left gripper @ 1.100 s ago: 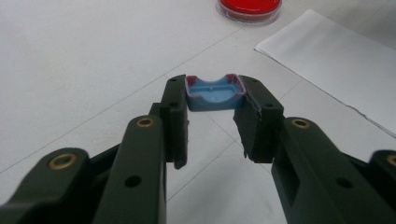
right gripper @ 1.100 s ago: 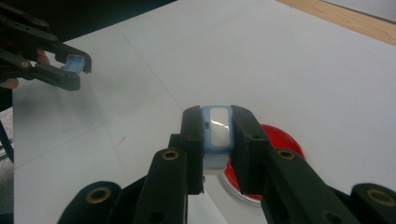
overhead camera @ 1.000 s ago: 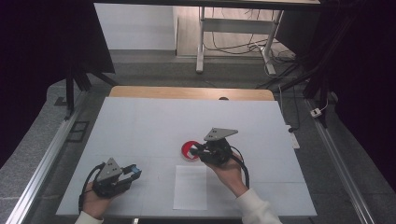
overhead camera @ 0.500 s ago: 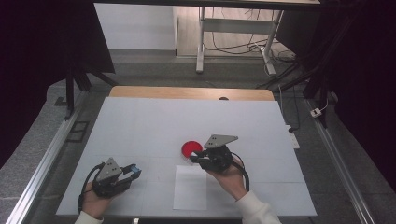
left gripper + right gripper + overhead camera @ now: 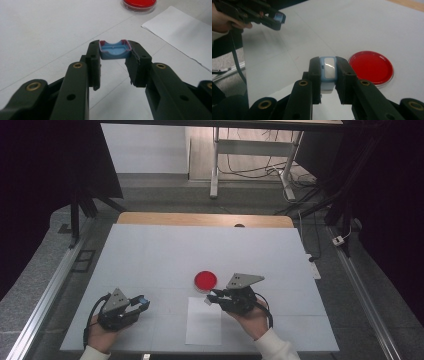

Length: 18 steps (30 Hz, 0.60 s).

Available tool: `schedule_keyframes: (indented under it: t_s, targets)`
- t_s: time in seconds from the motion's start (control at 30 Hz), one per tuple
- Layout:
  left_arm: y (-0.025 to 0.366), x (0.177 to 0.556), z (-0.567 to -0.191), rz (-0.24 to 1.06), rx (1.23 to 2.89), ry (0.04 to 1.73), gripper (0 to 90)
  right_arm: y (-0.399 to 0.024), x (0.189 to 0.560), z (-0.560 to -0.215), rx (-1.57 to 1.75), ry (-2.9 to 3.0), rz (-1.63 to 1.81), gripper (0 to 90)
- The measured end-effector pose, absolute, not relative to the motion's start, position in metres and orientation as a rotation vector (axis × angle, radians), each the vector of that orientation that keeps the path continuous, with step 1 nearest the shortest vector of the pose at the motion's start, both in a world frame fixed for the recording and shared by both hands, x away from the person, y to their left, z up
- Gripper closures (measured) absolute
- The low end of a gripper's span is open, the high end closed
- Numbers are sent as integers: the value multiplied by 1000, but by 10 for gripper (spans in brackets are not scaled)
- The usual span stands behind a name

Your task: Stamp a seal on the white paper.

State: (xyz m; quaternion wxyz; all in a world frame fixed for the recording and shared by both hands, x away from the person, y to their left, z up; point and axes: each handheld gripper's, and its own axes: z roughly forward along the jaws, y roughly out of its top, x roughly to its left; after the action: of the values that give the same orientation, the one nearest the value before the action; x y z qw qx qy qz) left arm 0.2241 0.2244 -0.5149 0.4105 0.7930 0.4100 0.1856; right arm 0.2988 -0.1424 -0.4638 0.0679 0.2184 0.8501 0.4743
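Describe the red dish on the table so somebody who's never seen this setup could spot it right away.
Start at the white table and find the white sheet of paper near its front edge. Just beyond the sheet's far edge sits the red dish, close to the right gripper. It is the one round, flat, bright red thing there, with a clear rim.

The left tool (image 5: 113, 65) has black jaws and grips a blue cap (image 5: 114, 50) with a reddish rim. The right tool (image 5: 328, 82) is black too, clamped on a pale blue piece (image 5: 328, 71) with a white face. The dish (image 5: 371, 66) is red, the paper sheet (image 5: 203, 320) white, the counter (image 5: 175, 250) white.
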Motion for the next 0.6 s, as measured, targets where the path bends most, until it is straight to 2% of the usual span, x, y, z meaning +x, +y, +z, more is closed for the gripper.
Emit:
schedule_keyframes:
  t_s: [0.23,0.6]
  targets:
    - [228,217,-515,458,1971,1062,649,-153,293,-462,619,2549,1444,750]
    - [234,214,-516,424,1959,1029,649,-143,291,-471,549,2591,1408,750]
